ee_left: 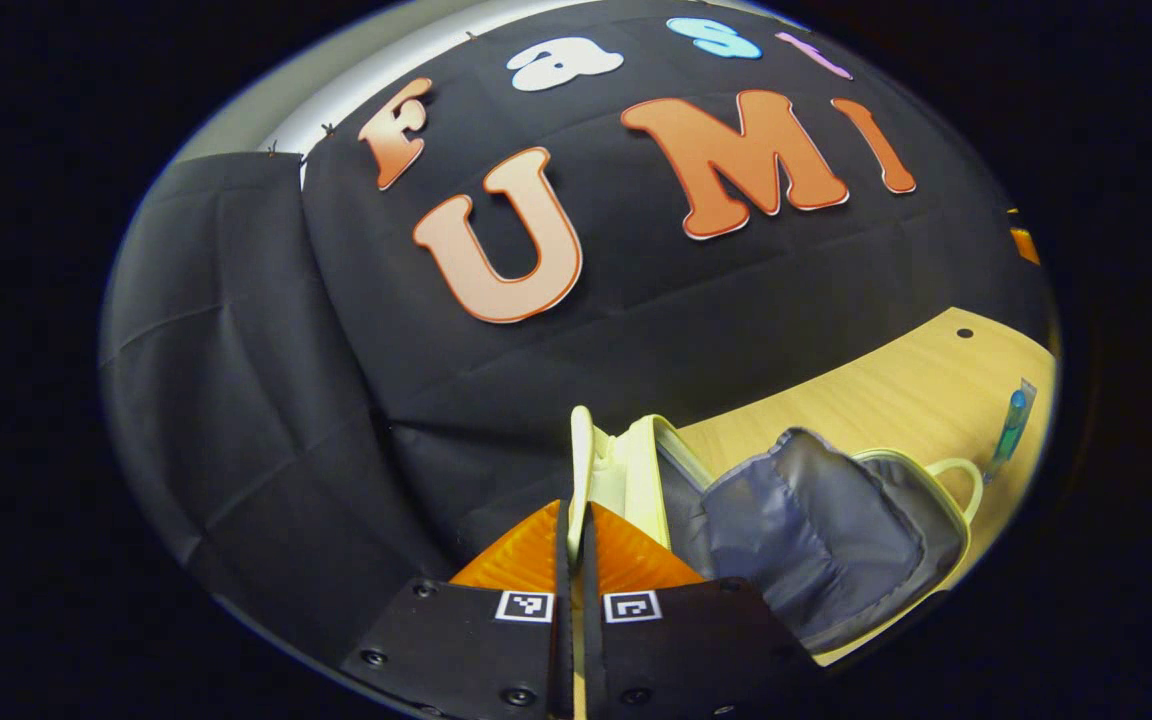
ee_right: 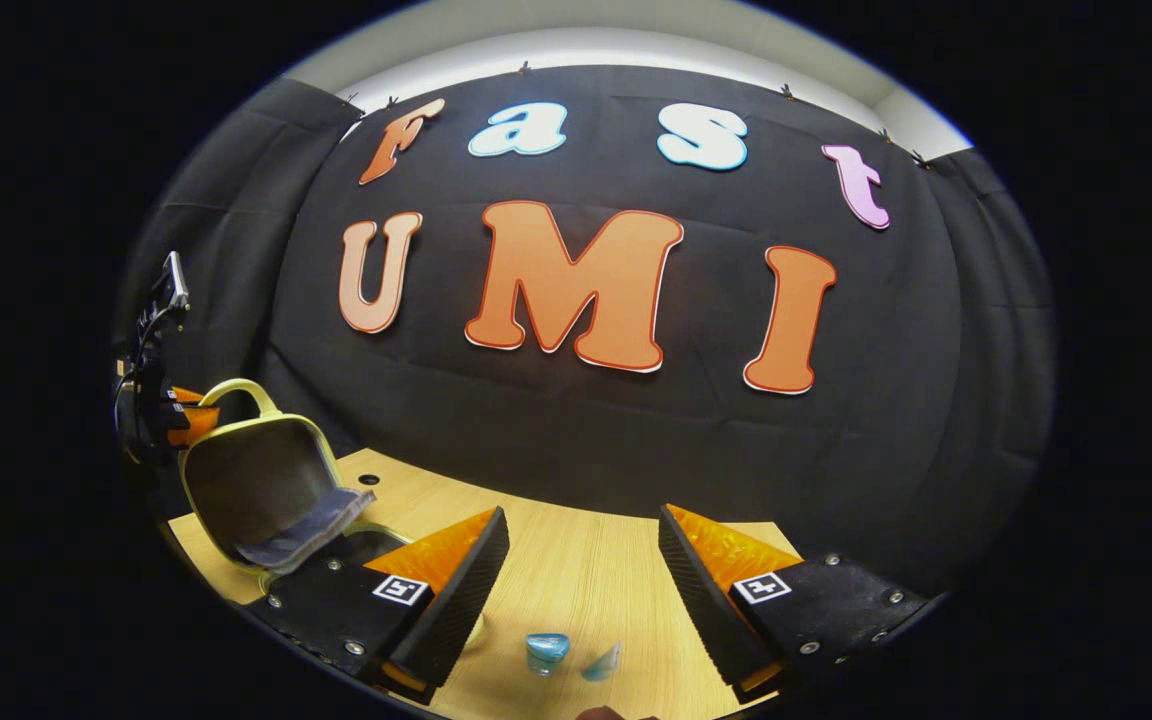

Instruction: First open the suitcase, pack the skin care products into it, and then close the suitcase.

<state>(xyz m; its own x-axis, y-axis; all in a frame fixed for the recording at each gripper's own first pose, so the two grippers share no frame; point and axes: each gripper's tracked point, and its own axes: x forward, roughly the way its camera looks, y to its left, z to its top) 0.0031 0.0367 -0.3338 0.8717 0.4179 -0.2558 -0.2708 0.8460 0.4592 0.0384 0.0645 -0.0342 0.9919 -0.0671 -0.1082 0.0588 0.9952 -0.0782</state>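
- Skin care tubes [ee_right: 564, 652] lie on the table [ee_right: 576, 570] at six o'clock, just ahead of the wide-spread right gripper [ee_right: 584, 580], the nearer one.
- Left gripper [ee_left: 576, 540] pinches the raised suitcase lid [ee_left: 582, 460] at twelve o'clock; the suitcase [ee_left: 826, 540] gapes open.

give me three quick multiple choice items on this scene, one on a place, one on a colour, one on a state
1. Where is the pale yellow suitcase lid?
A. pinched between the left gripper fingers
B. flat on the table
C. lying loose on the floor

2. What colour is the small tube on the wooden table?
A. red
B. blue-green
C. black

3. How does the right gripper stand?
A. shut on the tube
B. shut on the lid
C. open

Answers: 1 A, lid edge sits between the closed fingers; 2 B, teal body shows; 3 C, fingers spread wide, nothing between.
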